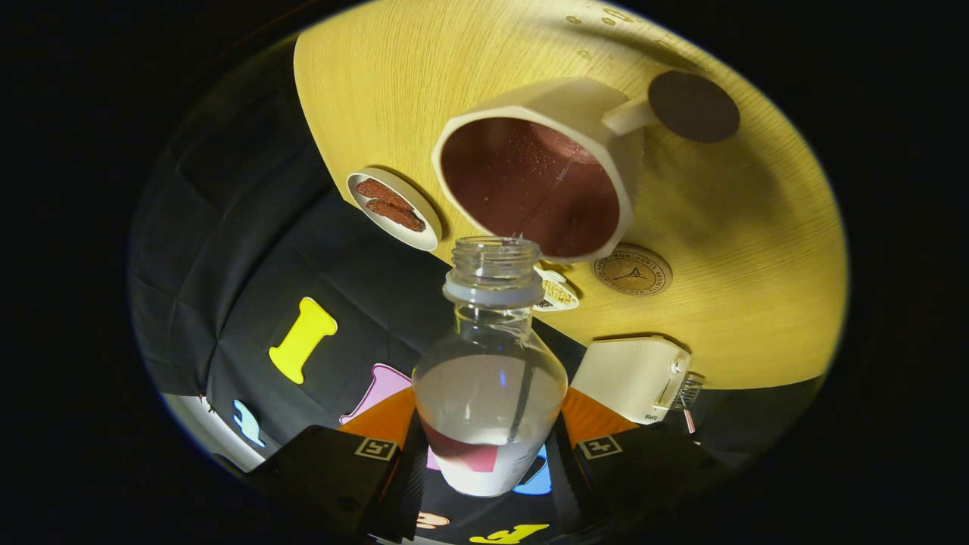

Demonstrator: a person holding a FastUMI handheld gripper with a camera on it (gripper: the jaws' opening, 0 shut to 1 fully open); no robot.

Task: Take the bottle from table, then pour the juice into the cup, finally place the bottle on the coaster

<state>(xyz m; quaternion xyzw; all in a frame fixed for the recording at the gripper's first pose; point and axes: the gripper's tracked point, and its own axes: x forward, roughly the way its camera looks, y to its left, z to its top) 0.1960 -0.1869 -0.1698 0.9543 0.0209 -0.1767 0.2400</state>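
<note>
Gripper: the gripper (490, 454) grips the bottle (490, 378) between its two fingers, one pressed on each side of the lower body.
Bottle: clear plastic, cap off, tipped so that its open mouth meets the near rim of the cup (537, 178). It looks nearly drained; a little pale liquid pools low in the body, near the fingers.
Cup: pale, angular, with a handle on its far side. It stands on the table (757, 288) just beyond the bottle mouth. The inside is dark reddish-brown with wet drops on the wall; I cannot tell how full it is.
Coaster: a dark round disc (693, 106) lying on the table beyond the cup, by the handle. Nothing stands on it.
Other things: a small plate (397, 210) of brown snacks beside the cup; a round tan badge (632, 271) and a small printed card (556, 294) on the table near the bottle mouth; a cream box (632, 378) at the table's near edge.
Stage: judged as the pour, at or near its end; setting the bottle on the coaster is not yet done.
Risks: the mouth sits right at the rim, so a small slip back could send drips onto the table. Pushing forward could nudge the cup. Reaching the coaster means passing over or around the cup, and a low path could clip its handle.
</note>
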